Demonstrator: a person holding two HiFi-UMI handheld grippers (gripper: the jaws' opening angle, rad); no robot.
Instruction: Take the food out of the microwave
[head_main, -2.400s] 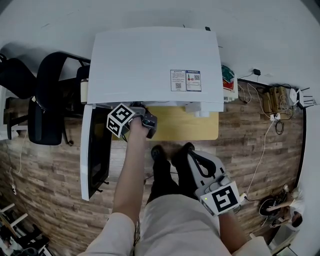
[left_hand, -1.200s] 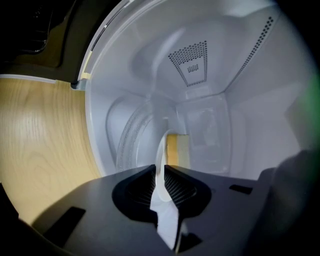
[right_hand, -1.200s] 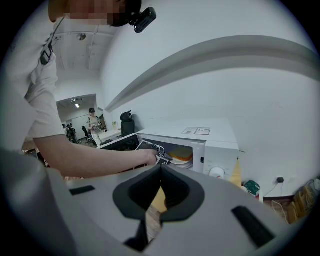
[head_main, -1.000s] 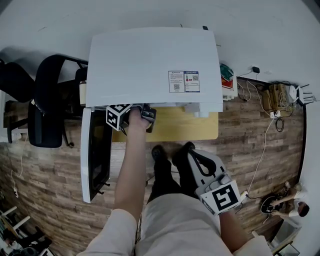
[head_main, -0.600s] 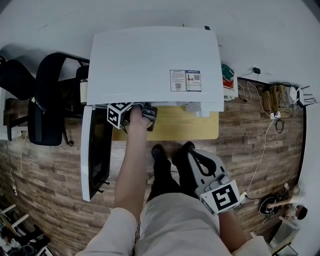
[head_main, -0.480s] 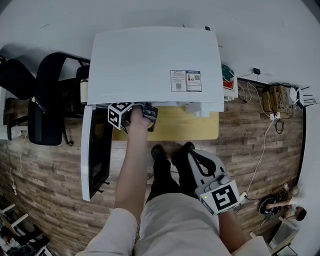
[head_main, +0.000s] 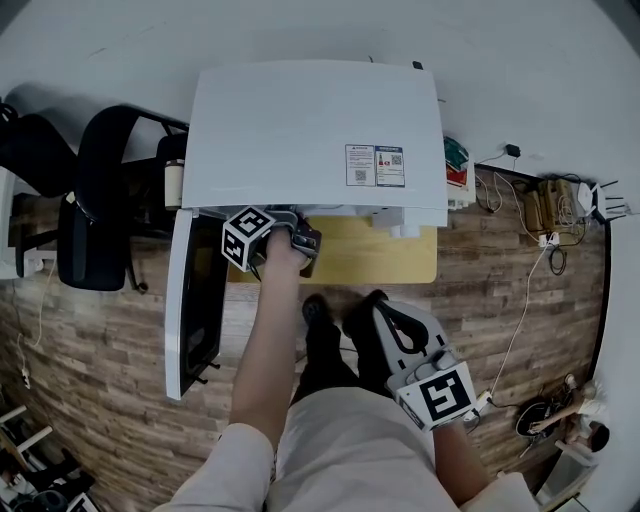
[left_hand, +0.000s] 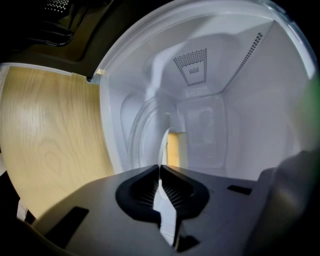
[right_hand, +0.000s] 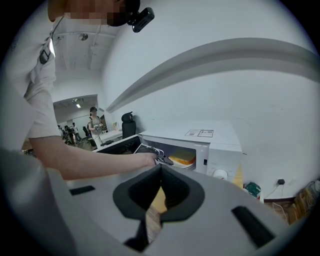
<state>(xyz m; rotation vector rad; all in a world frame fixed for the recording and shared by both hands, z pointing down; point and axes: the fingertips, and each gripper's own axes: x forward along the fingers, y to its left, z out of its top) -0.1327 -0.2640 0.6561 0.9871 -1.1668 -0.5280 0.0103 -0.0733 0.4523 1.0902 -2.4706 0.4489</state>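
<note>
The white microwave (head_main: 320, 130) stands on a yellow wooden table (head_main: 380, 255) with its door (head_main: 195, 300) swung open to the left. My left gripper (head_main: 300, 233) reaches into the opening. In the left gripper view its jaws (left_hand: 160, 167) have just been closing and are shut on the thin rim of a white plate (left_hand: 163, 142). A yellow piece of food (left_hand: 173, 149) lies beyond the rim. The right gripper view shows the yellow food (right_hand: 182, 160) on the plate inside the microwave (right_hand: 210, 145). My right gripper (head_main: 385, 312) hangs by my hip, shut and holding nothing.
A black chair (head_main: 95, 200) stands left of the microwave. Cables and a power strip (head_main: 545, 215) lie on the wooden floor at the right. A red and green box (head_main: 455, 165) sits beside the microwave. People stand far off (right_hand: 94, 120).
The left gripper went slightly deeper into the microwave mouth, then eased back a little toward me. The right gripper has not moved.
</note>
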